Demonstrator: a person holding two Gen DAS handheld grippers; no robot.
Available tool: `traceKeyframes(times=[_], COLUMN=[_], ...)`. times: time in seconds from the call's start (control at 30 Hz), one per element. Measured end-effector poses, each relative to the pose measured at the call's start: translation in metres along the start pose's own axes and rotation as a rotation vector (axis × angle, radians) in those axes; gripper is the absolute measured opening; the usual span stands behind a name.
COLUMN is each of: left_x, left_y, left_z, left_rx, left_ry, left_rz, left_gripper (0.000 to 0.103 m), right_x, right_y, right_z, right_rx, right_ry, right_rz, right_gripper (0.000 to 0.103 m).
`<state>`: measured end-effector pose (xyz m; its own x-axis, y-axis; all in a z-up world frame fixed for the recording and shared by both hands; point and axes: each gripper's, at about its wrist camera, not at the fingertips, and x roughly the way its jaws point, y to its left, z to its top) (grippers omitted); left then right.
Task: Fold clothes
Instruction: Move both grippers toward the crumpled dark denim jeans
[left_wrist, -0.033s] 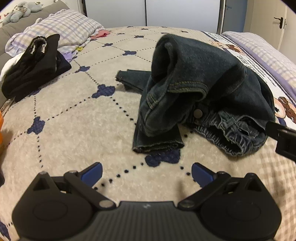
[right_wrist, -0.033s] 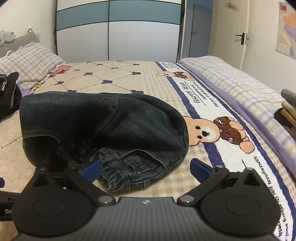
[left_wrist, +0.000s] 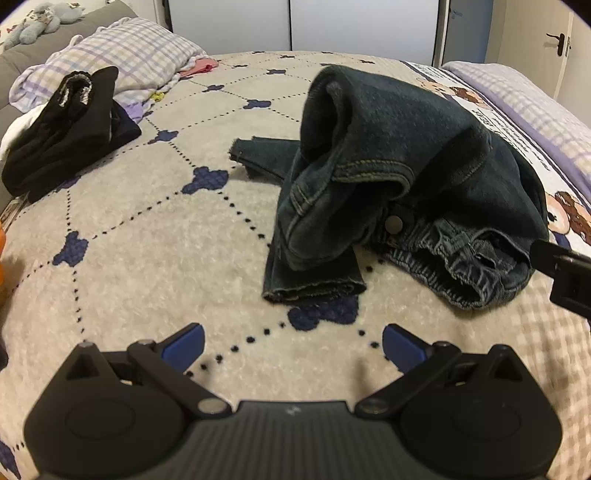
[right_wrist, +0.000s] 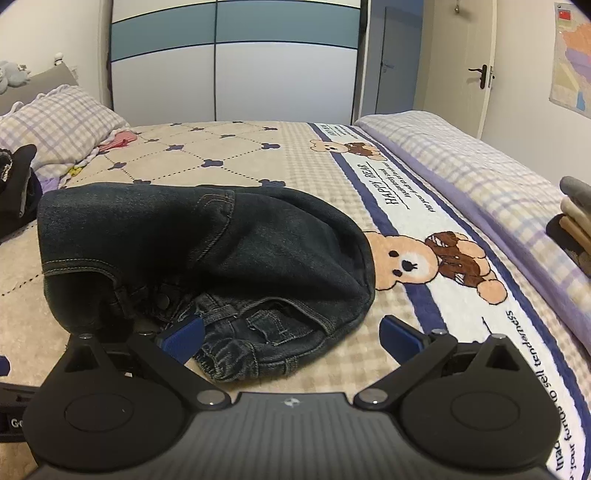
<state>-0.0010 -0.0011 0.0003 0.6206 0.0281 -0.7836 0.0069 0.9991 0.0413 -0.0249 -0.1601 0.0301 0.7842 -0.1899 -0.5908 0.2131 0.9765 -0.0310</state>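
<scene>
A pair of dark blue jeans (left_wrist: 406, 177) lies crumpled in a heap on the bed blanket (left_wrist: 129, 258). One leg end (left_wrist: 314, 288) points toward my left gripper (left_wrist: 293, 345), which is open and empty a short way in front of the heap. In the right wrist view the jeans (right_wrist: 207, 243) bulge up, with the elastic waistband (right_wrist: 240, 354) nearest. My right gripper (right_wrist: 291, 338) is open, its left fingertip (right_wrist: 183, 338) right beside the waistband and nothing between the fingers. Part of the right gripper (left_wrist: 565, 273) shows at the left view's right edge.
A pile of black clothes (left_wrist: 62, 136) lies at the far left beside a plaid pillow (left_wrist: 129, 55). A pink item (left_wrist: 199, 68) sits near the pillow. Folded clothes (right_wrist: 576, 221) are stacked at the right on a purple plaid quilt (right_wrist: 461, 166). A wardrobe (right_wrist: 236, 62) stands beyond the bed.
</scene>
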Motion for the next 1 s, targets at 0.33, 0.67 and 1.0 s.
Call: traceKeyframes(times=[0.33, 0.67, 1.0], left_x=[-0.003, 0.003, -0.005], left_y=[-0.007, -0.008, 0.007], left_z=[0.0, 0.005, 0.008], left_rx=[0.027, 0.049, 0.04], left_ry=[-0.006, 0.027, -0.065], left_rz=[-0.016, -0.11, -0.254], left_gripper=[0.103, 0.103, 0.103], right_x=[0.005, 0.008, 0.019], right_y=[0.0, -0.009, -0.03], right_z=[-0.002, -0.001, 0.003], right_rx=[-0.023, -0.018, 0.064], right_ry=[0.009, 0.014, 0.049], right_rz=[-0.012, -0.039, 0.019], right_gripper=[0.103, 0.103, 0.103])
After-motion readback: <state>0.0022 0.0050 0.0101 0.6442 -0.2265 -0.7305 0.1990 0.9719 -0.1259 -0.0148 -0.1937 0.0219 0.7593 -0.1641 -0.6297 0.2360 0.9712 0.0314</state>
